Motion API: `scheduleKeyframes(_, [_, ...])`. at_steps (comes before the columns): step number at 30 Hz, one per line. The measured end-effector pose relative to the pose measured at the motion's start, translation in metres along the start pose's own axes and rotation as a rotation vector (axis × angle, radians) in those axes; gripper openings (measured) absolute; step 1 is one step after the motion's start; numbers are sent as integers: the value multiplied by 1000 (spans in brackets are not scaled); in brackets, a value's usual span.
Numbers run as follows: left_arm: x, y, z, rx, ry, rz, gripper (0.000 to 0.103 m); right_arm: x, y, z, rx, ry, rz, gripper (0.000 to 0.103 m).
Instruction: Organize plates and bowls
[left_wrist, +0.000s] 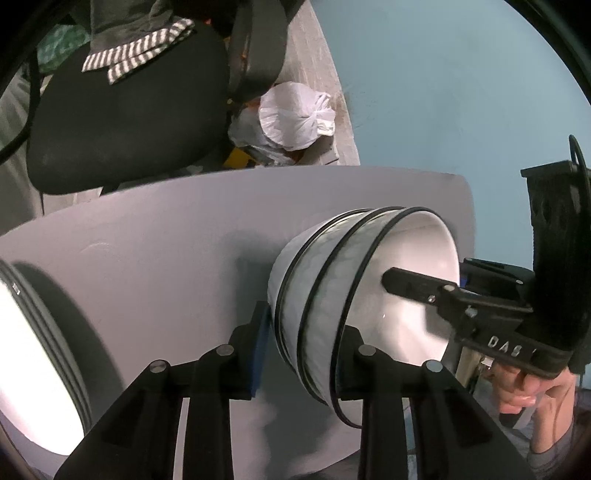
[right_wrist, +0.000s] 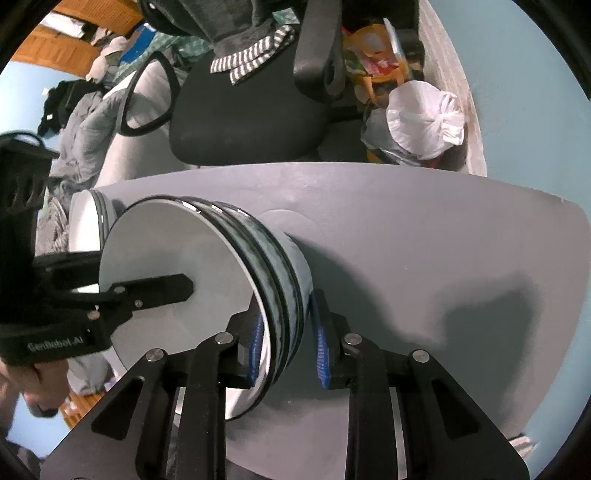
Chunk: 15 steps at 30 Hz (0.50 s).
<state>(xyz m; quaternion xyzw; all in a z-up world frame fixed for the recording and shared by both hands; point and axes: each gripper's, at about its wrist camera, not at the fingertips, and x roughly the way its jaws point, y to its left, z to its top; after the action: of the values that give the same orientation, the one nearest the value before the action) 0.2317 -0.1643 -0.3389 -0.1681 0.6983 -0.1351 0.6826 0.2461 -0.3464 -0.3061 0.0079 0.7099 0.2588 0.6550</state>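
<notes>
A nested stack of white bowls (left_wrist: 325, 295) with black rims sits over the grey table (left_wrist: 147, 240); I cannot tell whether it rests on the table or is lifted. My left gripper (left_wrist: 304, 332) is shut on the stack's near wall, one blue pad outside and the other finger inside. My right gripper (right_wrist: 286, 332) is shut on the opposite wall of the bowls (right_wrist: 273, 258) in the same way. Each view shows the other gripper's inner finger (left_wrist: 410, 286) (right_wrist: 166, 290) lying in the top bowl. A stack of white plates (left_wrist: 37, 350) (right_wrist: 88, 221) stands on the table beside the bowls.
A black office chair (left_wrist: 122, 122) (right_wrist: 247, 110) with striped cloth stands past the table's far edge (right_wrist: 332, 166). A tied white plastic bag (left_wrist: 295, 114) (right_wrist: 424, 114) lies on the floor beside it. A person's hand (left_wrist: 532, 391) holds the right gripper.
</notes>
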Motion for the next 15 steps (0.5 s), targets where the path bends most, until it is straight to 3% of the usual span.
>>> scheduleKeyframes(15, [-14,47,-57,-94,22,30,24,26,50,-22,-34,67,32,22])
